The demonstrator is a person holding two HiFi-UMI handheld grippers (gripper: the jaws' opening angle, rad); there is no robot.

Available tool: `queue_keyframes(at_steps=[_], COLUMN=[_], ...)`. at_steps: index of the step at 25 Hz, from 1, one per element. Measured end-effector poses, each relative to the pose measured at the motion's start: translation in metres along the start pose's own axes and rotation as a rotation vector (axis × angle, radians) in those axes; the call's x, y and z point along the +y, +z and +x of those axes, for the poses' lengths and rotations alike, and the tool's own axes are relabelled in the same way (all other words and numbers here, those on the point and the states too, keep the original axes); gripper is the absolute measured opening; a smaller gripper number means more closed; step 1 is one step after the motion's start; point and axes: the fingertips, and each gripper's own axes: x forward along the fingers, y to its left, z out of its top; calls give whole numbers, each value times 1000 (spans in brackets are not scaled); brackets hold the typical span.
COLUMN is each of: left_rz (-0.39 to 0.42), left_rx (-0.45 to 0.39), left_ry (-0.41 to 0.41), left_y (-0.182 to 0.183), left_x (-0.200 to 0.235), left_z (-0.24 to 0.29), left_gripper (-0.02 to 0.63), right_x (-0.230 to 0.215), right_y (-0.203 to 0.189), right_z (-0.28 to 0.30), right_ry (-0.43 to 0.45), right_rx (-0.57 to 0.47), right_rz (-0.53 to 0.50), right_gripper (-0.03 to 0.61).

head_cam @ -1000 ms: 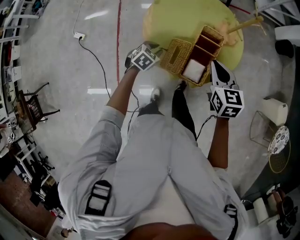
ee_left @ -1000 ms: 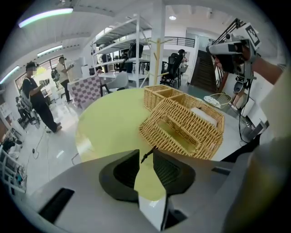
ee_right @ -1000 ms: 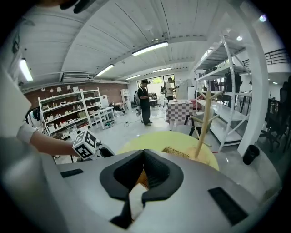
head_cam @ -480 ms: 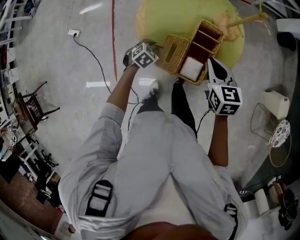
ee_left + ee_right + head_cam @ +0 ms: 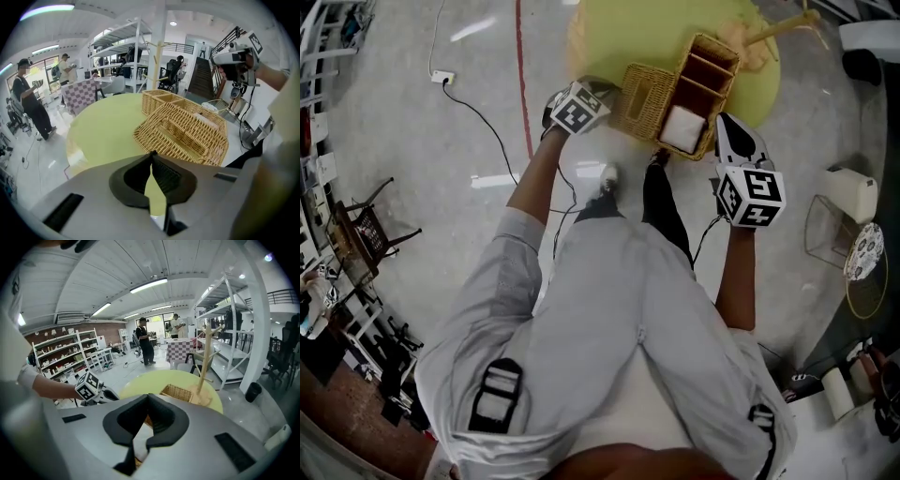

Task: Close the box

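From above, one round yellow-green counter point(image 5: 619, 28) holds one woven straw box point(image 5: 712, 75). The box seems to have three little rooms in a row. The room nearest the person holds one white thing point(image 5: 680, 129). The box's one straw lid point(image 5: 642, 98), with a long slot in it, is open on the left side. There are two grippers. The left gripper point(image 5: 602, 92) is just beside the lid. The right gripper point(image 5: 729, 131) is just beside the end with the white thing. One wooden stand point(image 5: 773, 42) is on the far side of the counter.

In the left gripper view, the lid leans at a slant over the box, near the gripper but apart from it. The gripper's jaws have just been closing. Their tips now meet, with nothing between them. Two people point(image 5: 26, 105) stand far off on the left.

In the right gripper view, the jaw tips are together and hold nothing. The white thing and some straw show behind them. Two more people stand far back.
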Motion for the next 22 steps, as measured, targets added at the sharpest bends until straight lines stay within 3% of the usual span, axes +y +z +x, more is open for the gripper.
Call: queue_keyframes(at_steps=[9,16,22], left_rz=[-41,39,46], left_rx=[-165,-244,-320], left_ry=[-27,-63,-118], left_y=[55,103,140], left_x=[-11,-46,-80], left_z=[-72,-107,-113], left_gripper=[40,40,40], right_x=[20,30,25], right_y=[15,21,18], right_z=[-48,-82,-109], right_ry=[-85,-141,-195], right_rx=[-83,-144,-176], right_rz=[13,37,56], right_gripper=[23,23,23])
